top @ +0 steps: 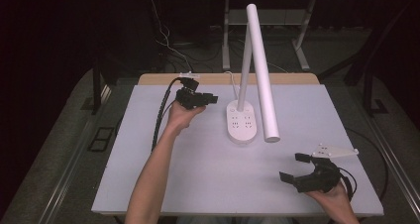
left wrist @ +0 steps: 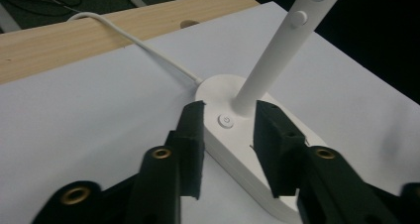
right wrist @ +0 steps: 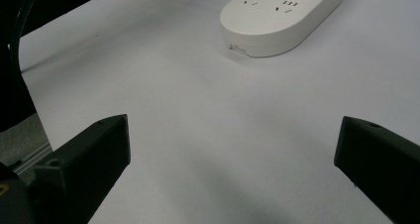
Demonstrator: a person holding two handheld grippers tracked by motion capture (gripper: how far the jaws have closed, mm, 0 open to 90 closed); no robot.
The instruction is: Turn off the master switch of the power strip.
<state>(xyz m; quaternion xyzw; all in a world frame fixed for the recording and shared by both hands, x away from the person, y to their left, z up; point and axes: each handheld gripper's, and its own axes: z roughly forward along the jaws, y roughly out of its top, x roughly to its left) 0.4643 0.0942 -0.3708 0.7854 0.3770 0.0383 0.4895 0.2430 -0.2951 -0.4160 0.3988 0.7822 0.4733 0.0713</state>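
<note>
Table [top: 198, 184] fills frame centre. Lamp [top: 242, 122] stands centre, just above middle; arm tilts up, head slants down right. Right gripper [top: 293, 166] lower right, jaws wide apart, nothing between. Left gripper [top: 210, 98] left of the lamp base, jaws partly apart, straddling the power button [left wrist: 226, 121], not touching it.

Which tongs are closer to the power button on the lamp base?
Left. The left tongs hover just over the power button, jaws apart. The right tongs sit far off, near the table's front right corner.
</note>
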